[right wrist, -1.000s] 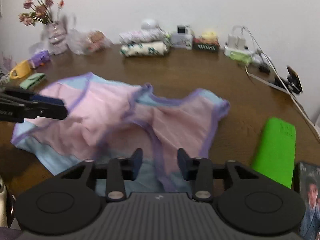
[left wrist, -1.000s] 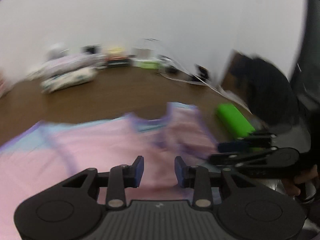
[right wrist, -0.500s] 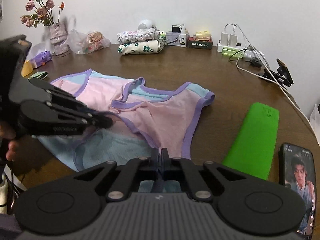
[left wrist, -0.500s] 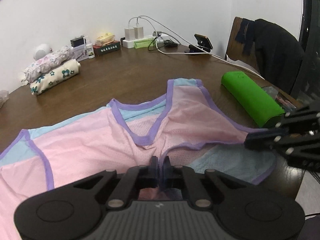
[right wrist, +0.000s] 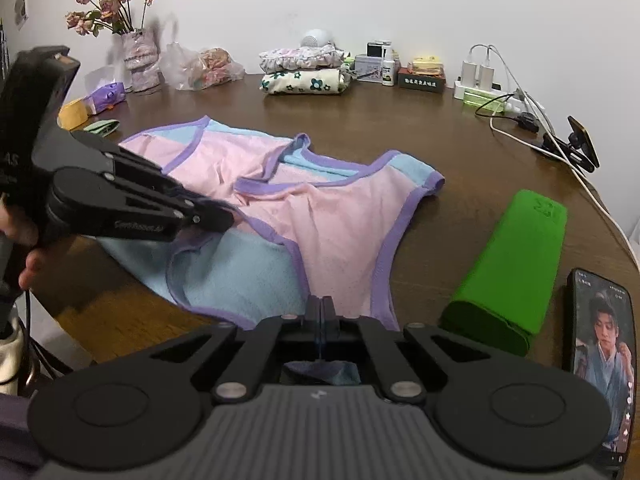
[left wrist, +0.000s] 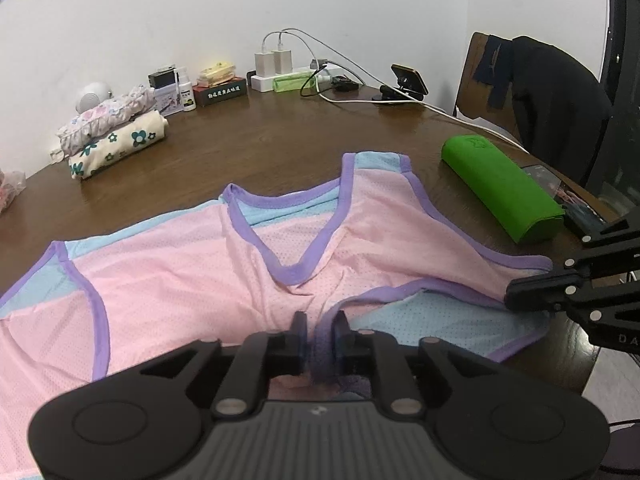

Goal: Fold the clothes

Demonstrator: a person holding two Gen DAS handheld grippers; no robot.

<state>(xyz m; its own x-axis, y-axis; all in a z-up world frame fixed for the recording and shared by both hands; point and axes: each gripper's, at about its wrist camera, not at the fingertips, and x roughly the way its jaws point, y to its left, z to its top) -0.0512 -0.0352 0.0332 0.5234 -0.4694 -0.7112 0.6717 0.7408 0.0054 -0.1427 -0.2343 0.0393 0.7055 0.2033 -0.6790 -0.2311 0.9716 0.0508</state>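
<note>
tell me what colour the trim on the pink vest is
Purple trim edges the pink vest; the left wrist view shows it best.

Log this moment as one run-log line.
stage: gripping near edge of pink tank top | left gripper: jaws opening, purple trim between them | right gripper: shut on tank top | table: top lies flat, unfolded

even, soft indoor light — sharp centre, fisheye bending and dark corners.

Garment (left wrist: 192, 264): pink mesh body, light-blue panels, purple trim. Case (left wrist: 500, 188), right of frame: solid bright green. Folded cloth (left wrist: 120, 144), upper left: cream with dark-green flowers. Desk (left wrist: 260, 152): dark brown wood. Grippers: black.
</note>
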